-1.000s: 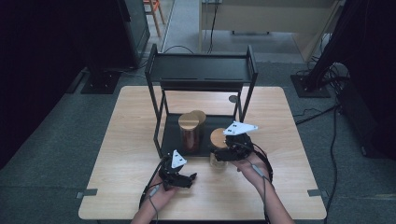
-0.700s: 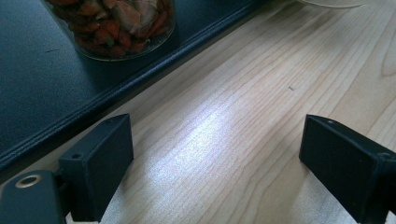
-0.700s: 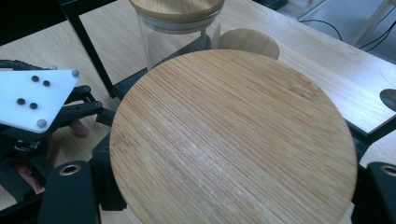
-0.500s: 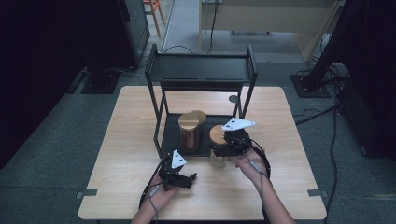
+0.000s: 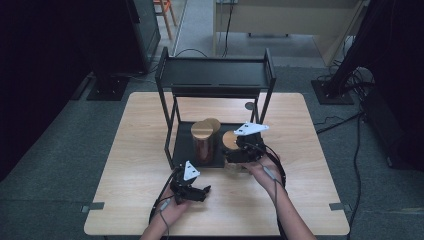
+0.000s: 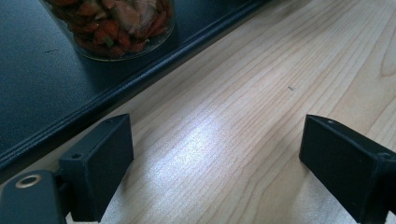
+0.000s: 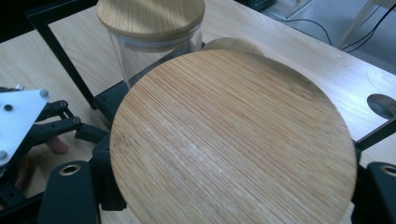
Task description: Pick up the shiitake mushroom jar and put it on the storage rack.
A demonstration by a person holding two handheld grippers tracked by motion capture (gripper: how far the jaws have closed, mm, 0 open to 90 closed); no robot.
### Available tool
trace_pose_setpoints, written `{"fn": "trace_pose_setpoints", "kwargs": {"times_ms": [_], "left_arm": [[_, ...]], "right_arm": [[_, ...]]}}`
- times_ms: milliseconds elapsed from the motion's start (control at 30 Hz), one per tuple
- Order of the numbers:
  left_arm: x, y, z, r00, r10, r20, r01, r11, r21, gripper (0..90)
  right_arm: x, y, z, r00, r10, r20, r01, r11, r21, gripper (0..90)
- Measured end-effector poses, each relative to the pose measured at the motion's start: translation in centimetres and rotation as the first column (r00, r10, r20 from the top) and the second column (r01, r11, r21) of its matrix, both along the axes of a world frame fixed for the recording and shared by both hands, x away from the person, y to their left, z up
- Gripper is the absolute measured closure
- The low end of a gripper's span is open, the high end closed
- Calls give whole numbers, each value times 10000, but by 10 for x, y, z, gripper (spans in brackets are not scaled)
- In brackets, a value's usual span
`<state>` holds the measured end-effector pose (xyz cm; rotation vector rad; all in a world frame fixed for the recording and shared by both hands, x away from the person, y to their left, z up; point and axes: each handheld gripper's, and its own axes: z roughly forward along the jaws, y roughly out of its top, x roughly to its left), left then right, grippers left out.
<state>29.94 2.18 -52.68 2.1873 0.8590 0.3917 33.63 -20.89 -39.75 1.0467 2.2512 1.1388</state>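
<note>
My right gripper (image 5: 234, 156) is shut on a glass jar with a round bamboo lid (image 5: 229, 139), holding it at the front right edge of the black rack's bottom shelf (image 5: 183, 146). In the right gripper view that lid (image 7: 233, 140) spreads between the jaws. A taller jar of reddish-brown contents with a bamboo lid (image 5: 202, 142) stands on the shelf just left of it, and another lidded jar (image 5: 214, 122) stands behind. My left gripper (image 5: 200, 193) lies low on the wooden table in front of the rack, open and holding nothing (image 6: 215, 158).
The black two-tier rack (image 5: 215, 75) stands at the table's middle back, its posts flanking the jars. A small grey disc (image 5: 249, 106) lies on the table behind the rack's right post. In the left gripper view, the shelf edge (image 6: 116, 88) and a jar bottom (image 6: 116, 23) lie just ahead.
My right gripper has carried the jar a little forward and left, closer to the rack's bottom shelf. The left gripper has stayed where it was.
</note>
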Motion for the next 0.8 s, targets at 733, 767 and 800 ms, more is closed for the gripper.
{"fn": "trace_pose_setpoints", "kwargs": {"times_ms": [733,767,800], "left_arm": [[0,0,0,10000,-15,8,15,10000,4,102],[0,0,0,10000,-14,6,14,10000,6,102],[0,0,0,10000,-17,6,17,10000,-1,102]], "right_arm": [[21,11,-6,9987,-465,197,466,9989,-43,249],[21,12,-6,9987,-460,221,462,9989,-80,249],[22,12,-7,9986,-486,216,488,9988,-84,249]]}}
